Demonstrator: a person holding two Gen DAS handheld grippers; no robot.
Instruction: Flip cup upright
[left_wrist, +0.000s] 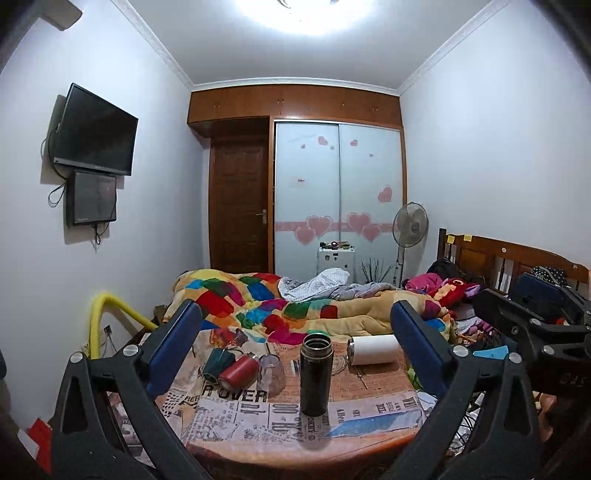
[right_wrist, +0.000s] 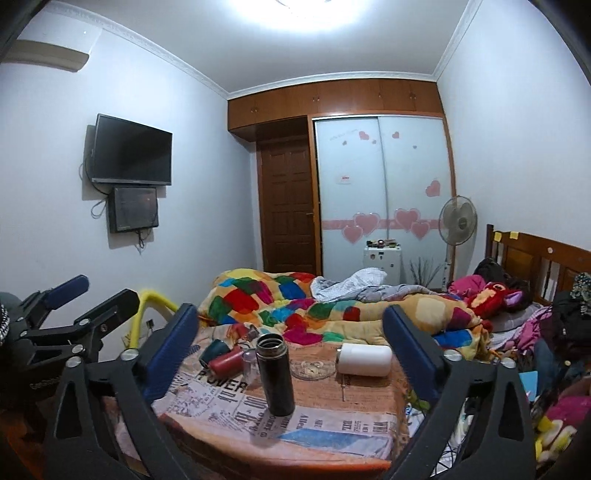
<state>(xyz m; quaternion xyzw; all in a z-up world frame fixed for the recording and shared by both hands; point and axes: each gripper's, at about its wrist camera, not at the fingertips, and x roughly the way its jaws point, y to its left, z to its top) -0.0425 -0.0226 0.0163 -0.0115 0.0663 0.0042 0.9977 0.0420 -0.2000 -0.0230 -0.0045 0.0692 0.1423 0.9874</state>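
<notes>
From the left wrist camera we see our left tongs spread wide, the blue-padded fingers holding nothing. Between them, on the tabletop covered with a newspaper-print cloth, stands a tall dark cylindrical metal flask, upright with its mouth open. To its left lie a dark green cup and a red cup on their sides, touching each other, and just beside the red one a clear plastic cup sits upside down. Behind the flask to the right, a white cylindrical bottle lies on its side. At the right edge we see part of our right tongs as a black frame; how it stands cannot be told from here. Beyond the tabletop a multicoloured patchwork quilt covers the bed.

From the right wrist camera our right tongs are equally wide apart and empty. The dark flask stands on the tabletop, with the green cup, the red cup and the clear inverted cup clustered to its left. A shallow glass dish sits between the flask and the white bottle. The left tongs show at the left edge, fingers parted.
</notes>
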